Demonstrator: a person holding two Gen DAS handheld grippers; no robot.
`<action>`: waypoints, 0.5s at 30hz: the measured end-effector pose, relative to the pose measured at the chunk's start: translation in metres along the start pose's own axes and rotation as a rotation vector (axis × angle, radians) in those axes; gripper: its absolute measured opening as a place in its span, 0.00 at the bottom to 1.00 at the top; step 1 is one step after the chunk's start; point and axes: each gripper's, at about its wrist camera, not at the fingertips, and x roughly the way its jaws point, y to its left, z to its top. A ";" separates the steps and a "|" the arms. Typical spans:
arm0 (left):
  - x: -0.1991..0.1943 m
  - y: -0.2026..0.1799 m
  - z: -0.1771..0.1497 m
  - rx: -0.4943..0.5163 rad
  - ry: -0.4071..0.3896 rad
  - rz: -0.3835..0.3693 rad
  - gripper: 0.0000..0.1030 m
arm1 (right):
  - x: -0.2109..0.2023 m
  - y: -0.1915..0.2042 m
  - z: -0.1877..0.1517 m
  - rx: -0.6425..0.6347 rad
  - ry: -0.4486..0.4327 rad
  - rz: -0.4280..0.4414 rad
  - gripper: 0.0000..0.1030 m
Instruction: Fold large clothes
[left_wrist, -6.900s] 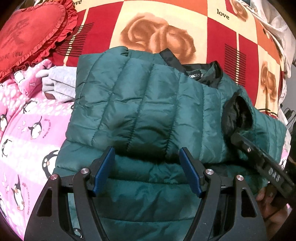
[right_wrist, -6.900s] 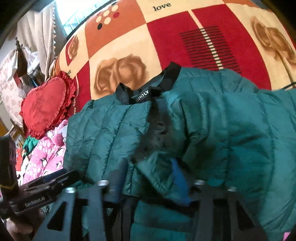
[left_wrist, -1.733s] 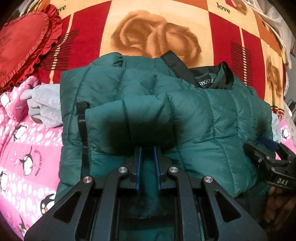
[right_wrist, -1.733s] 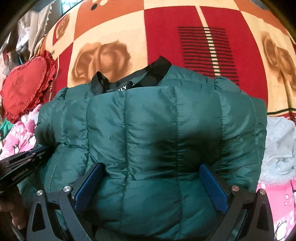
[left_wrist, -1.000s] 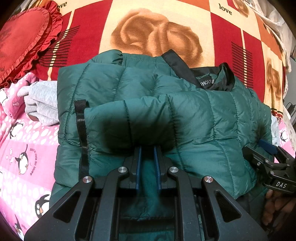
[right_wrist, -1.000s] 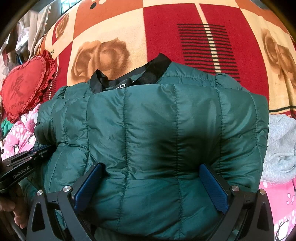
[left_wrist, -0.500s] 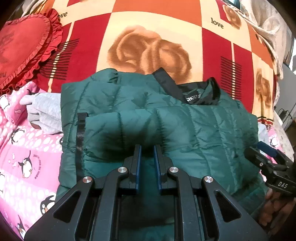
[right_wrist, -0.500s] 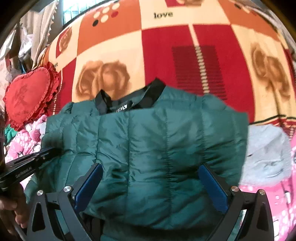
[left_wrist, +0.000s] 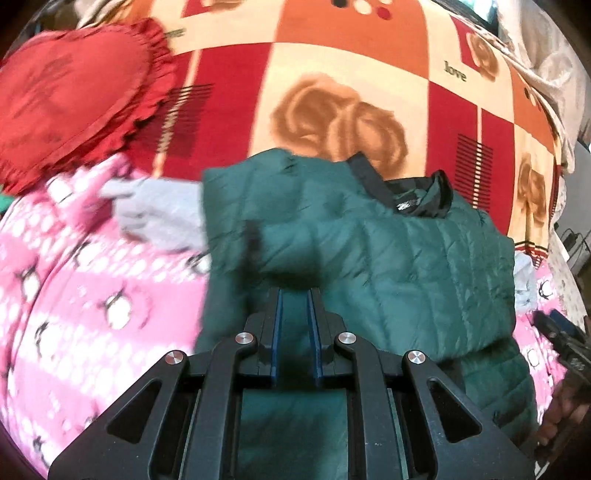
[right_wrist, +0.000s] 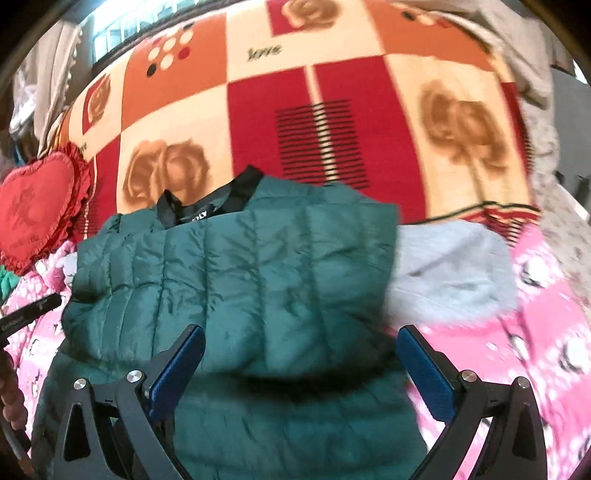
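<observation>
- Left wrist view. Left tongs (left_wrist: 294, 314) nearly closed, blue pads a narrow slot apart, with green cloth between them. Seemingly pinching an edge of the jacket (left_wrist: 388, 266); cannot tell how firm the grip is, as the fold hides the tips.
- Jacket is a green quilted puffer, lying on the bed, folded into a thick block. Black collar (left_wrist: 413, 195) at its far edge, toward the rose blanket (left_wrist: 332, 92).
- A dark strap (left_wrist: 253, 236) runs down the jacket's left side.
- Grey garment (left_wrist: 159, 218) pokes out from under the jacket's left edge; pink penguin cover (left_wrist: 92, 295) lies left of the jacket. Red heart cushion (left_wrist: 70, 99) far left, well apart from it.
- Right tongs only partly seen at the jacket's right edge, dark and blurred.
- Judgement: the pinch sits at the near fold, likely to carry or settle that layer over the body.

- Right wrist view. Right tongs (right_wrist: 299, 369) spread wide, holding nothing. The pads straddle the jacket's near fold, one at each side.
- Jacket top panel looks flat; collar at the far edge; a lower layer shows beneath, nearer the camera.
- Grey garment sticks out right of the jacket, touching it.
- Judgement: open tongs suit pressing or steadying the fold, not lifting. Puffy fill may spring back; the fold seems largely done.
</observation>
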 end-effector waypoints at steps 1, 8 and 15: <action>-0.007 0.005 -0.006 -0.008 0.002 0.001 0.12 | -0.010 -0.005 -0.007 0.005 -0.003 0.003 1.00; -0.056 0.030 -0.063 0.103 -0.001 0.014 0.12 | -0.059 -0.037 -0.068 -0.025 0.035 -0.015 1.00; -0.071 0.072 -0.117 0.119 0.030 0.075 0.12 | -0.078 -0.081 -0.105 0.018 0.090 0.052 1.00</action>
